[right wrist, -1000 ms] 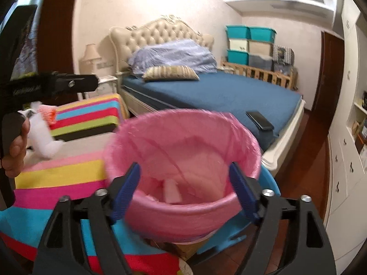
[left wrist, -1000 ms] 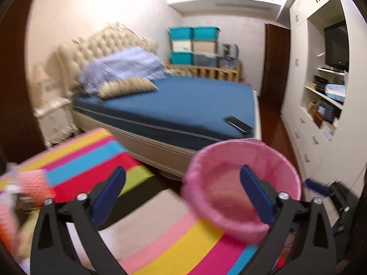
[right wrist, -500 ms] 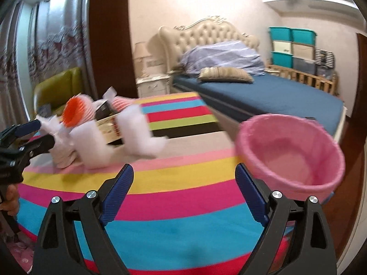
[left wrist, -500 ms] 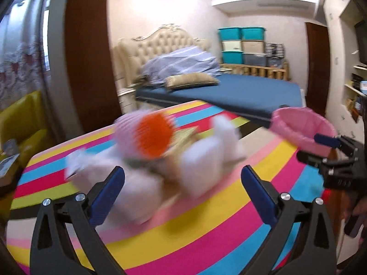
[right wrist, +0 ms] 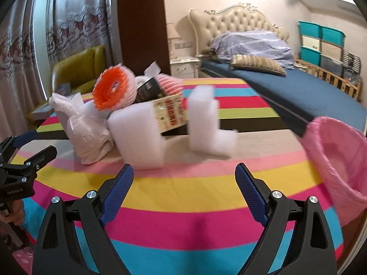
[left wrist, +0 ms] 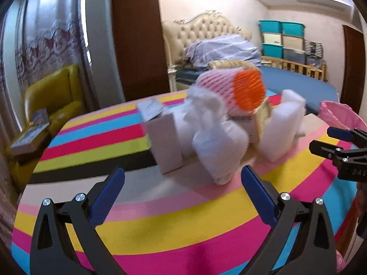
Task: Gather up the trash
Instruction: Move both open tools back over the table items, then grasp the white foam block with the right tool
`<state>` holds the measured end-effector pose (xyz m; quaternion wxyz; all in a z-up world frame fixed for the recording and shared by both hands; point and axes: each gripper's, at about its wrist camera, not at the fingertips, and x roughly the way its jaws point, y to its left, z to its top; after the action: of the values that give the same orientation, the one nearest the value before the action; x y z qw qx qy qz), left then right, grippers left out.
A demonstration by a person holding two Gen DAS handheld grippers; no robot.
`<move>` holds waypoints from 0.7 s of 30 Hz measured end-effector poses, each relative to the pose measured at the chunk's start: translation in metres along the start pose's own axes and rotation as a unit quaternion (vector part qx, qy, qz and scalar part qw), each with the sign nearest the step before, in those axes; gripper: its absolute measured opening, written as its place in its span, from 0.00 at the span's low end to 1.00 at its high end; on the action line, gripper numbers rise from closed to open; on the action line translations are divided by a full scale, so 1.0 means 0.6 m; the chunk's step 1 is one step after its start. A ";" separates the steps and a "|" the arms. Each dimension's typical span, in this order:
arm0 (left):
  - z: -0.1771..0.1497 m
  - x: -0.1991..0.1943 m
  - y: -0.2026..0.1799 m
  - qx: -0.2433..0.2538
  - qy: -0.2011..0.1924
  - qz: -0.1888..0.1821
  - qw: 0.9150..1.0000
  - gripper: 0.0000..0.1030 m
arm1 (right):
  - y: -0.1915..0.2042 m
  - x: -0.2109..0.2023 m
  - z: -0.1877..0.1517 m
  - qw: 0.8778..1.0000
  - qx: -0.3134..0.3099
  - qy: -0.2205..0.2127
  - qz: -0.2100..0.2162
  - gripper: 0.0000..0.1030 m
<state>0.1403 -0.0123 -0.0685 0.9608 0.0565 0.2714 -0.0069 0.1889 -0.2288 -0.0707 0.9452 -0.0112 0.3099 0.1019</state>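
Left gripper (left wrist: pixel 182 181): blue-padded jaws spread wide, nothing between them, hovering over bare striped tablecloth (left wrist: pixel 160 224) short of the trash heap. Just ahead, a white carton (left wrist: pixel 164 142) standing upright, and beside it a crumpled white plastic bag (left wrist: pixel 218 144) nearest the right-hand pad. On top of the heap, a pink foam fruit net with an orange net (left wrist: pixel 248 90) stuffed in its mouth. Farther right, a white foam block (left wrist: pixel 284 128) leaning on the pile. Open cloth on the near side and to the left, out to the round table edge.

Right gripper (right wrist: pixel 183 192): jaws likewise wide apart and empty, over clear pink and yellow stripes. Directly ahead, a white foam piece (right wrist: pixel 137 137) close to the left pad; a second L-shaped foam piece (right wrist: pixel 206 123) standing apart to its right, with a gap of bare cloth between. Behind them, a printed cardboard box (right wrist: pixel 169 112) lying tilted, and a black box (right wrist: pixel 146 89) on it. At the left, the plastic bag again, with the opposite gripper just off the table rim there.

Pink-lined trash bin (right wrist: pixel 337 155) at the right edge, beyond the table rim, mouth open and tilted toward the table. Behind, a bed (right wrist: pixel 298 91) with blue sheet close along the far side; a yellow armchair (left wrist: pixel 52 96) at far left.
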 end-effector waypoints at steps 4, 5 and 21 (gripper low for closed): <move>-0.008 -0.004 0.006 -0.006 0.000 0.005 1.000 0.95 | 0.037 0.035 0.023 1.000 -0.017 0.014 0.006 0.82; -0.009 -0.004 0.007 -0.007 0.000 0.006 1.000 0.95 | 0.045 0.039 0.027 1.000 -0.020 0.014 0.006 0.82; -0.010 0.001 0.033 -0.032 0.017 0.006 0.999 0.95 | 0.110 0.093 0.068 0.997 -0.068 0.040 -0.003 0.65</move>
<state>0.1385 0.0083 -0.0717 0.9575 0.0278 0.2870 0.0083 0.2436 -0.1502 -0.0678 0.9295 -0.0805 0.3395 0.1197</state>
